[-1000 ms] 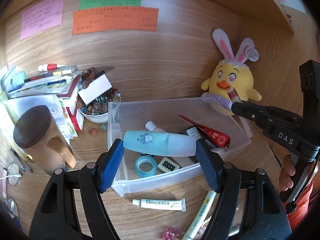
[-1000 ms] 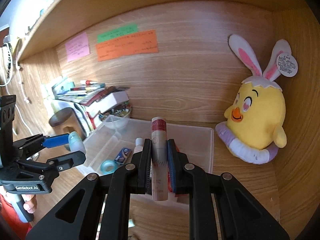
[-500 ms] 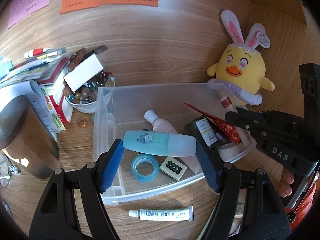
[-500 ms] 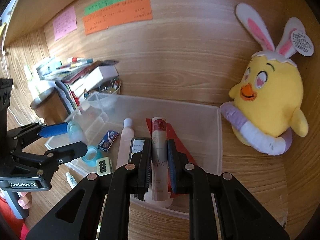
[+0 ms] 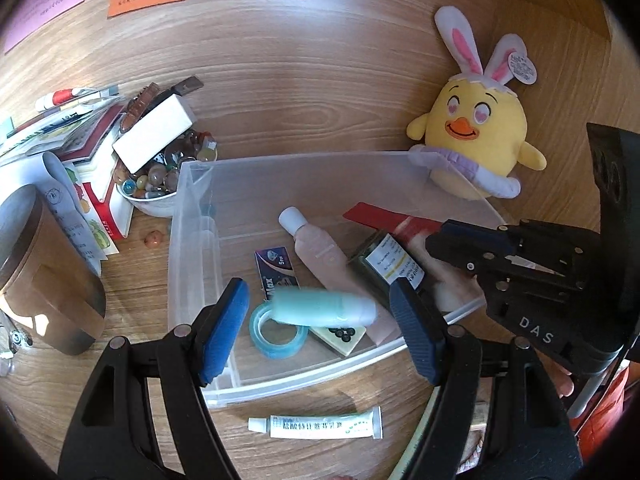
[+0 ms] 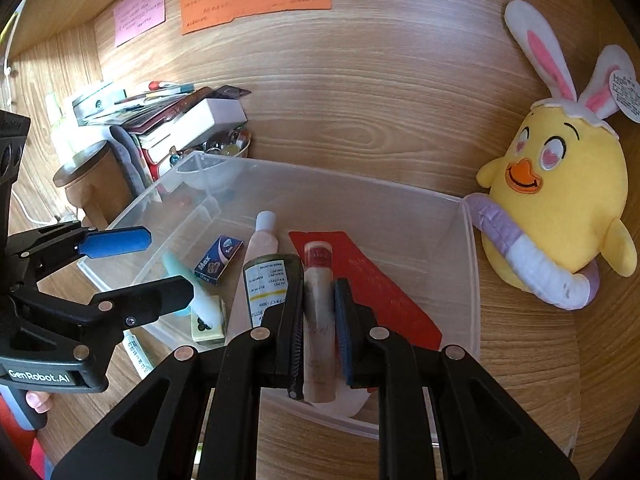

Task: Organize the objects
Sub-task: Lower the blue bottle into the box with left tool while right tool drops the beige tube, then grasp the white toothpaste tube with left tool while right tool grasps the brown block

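Note:
A clear plastic bin [image 5: 304, 156] [image 6: 340, 178] stands on the wooden desk. My left gripper [image 5: 318, 286] [image 6: 166, 262] hangs open over its near left corner. A teal tube [image 5: 320, 306] [image 6: 180, 280] shows blurred below and between the blue pads, touching neither, above a tape roll [image 5: 278, 332] and a domino tile [image 5: 340, 336]. My right gripper [image 6: 318, 280] [image 5: 434, 238] is shut on a pale tube with a red cap [image 6: 318, 304], low inside the bin's right half over a red sachet [image 6: 372, 280].
The bin also holds a pink bottle [image 5: 316, 248], a blue box [image 5: 276, 268] and a dark labelled bottle [image 5: 384, 264]. An ointment tube [image 5: 320, 426] lies in front of the bin. A plush chick [image 6: 560, 200], a marble bowl [image 5: 160, 184] and a brown mug [image 5: 40, 272] flank it.
Both grippers have sunk toward the bin. The teal tube, held across the left pads before, has come free and dropped lower. The right gripper still holds its tube.

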`<state>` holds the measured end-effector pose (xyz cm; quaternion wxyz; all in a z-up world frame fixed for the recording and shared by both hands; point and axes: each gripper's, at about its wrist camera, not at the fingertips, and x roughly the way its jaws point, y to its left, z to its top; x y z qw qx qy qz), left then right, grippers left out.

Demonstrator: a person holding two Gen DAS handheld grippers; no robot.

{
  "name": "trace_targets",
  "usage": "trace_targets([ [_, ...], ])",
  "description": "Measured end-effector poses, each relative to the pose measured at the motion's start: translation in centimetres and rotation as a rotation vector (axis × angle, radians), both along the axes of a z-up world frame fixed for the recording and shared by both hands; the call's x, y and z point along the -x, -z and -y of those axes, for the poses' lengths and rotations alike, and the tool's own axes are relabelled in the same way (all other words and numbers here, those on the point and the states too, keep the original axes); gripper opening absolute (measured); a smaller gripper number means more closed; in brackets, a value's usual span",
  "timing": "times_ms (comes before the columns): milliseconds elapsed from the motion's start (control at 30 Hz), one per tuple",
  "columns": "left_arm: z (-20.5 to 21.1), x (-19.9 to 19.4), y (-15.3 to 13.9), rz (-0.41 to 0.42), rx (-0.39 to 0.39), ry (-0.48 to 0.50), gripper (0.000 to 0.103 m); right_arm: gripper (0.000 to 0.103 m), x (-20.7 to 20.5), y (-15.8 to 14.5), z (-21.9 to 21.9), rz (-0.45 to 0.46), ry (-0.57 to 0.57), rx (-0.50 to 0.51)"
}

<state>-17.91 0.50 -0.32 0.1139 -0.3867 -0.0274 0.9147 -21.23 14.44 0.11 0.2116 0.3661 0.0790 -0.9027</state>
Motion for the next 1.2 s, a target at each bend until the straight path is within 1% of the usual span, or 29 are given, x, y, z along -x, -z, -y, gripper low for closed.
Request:
trace_targets([
  [33,0.0,-0.1,-0.1,-0.002,-0.001,0.001,0.073,0.014,0.0,0.0,0.0,0.003,-0.002,-0.001],
  [100,0.0,-0.4,-0.4,-0.008,-0.005,0.004,0.074,0.018,-0.1,-0.1,-0.1,0.01,-0.008,0.003],
  [133,0.0,-0.6,-0.6,-0.012,-0.007,0.005,0.076,0.02,-0.2,-0.2,-0.2,0.014,-0.009,0.006],
  [167,0.0,-0.9,-0.8,-0.019,-0.007,0.006,0.078,0.024,-0.2,-0.2,-0.2,0.014,-0.009,0.006],
  [200,0.0,-1.2,-1.0,-0.027,-0.007,0.007,0.081,0.028,-0.3,-0.3,-0.3,0.017,-0.01,0.01],
  [233,0.0,-1.4,-1.2,-0.032,-0.006,0.007,0.085,0.03,-0.5,-0.5,-0.4,0.017,-0.011,0.018],
  [300,-0.1,-1.9,-1.5,-0.04,-0.004,0.012,0.087,0.037,-1.0,-0.9,-0.6,0.005,-0.012,0.029],
  [433,-0.4,-3.1,-1.9,-0.046,0.002,0.023,0.092,0.041,-1.7,-1.6,-0.9,-0.014,-0.017,0.037],
  [533,-0.5,-4.0,-2.0,-0.053,0.013,0.022,0.096,0.046,-2.8,-2.4,-1.3,-0.04,-0.022,0.046],
  [600,-0.4,-4.6,-1.9,-0.05,0.018,0.02,0.097,0.051,-3.7,-2.8,-1.6,-0.054,-0.028,0.057],
  [767,0.1,-6.0,-1.4,-0.03,0.026,0.015,0.098,0.053,-5.5,-3.0,-2.4,-0.064,-0.042,0.062],
  [900,0.7,-7.0,-0.3,0.007,0.018,0.01,0.1,0.053,-6.7,-2.5,-2.8,-0.052,-0.054,0.062],
  [1067,0.8,-7.3,2.2,0.083,0.046,0.018,0.1,0.054,-7.8,-1.3,-3.1,-0.026,-0.072,0.043],
  [1200,0.4,-7.3,4.0,0.138,0.056,0.053,0.1,0.055,-8.5,0.2,-3.2,0.017,-0.084,0.03],
])
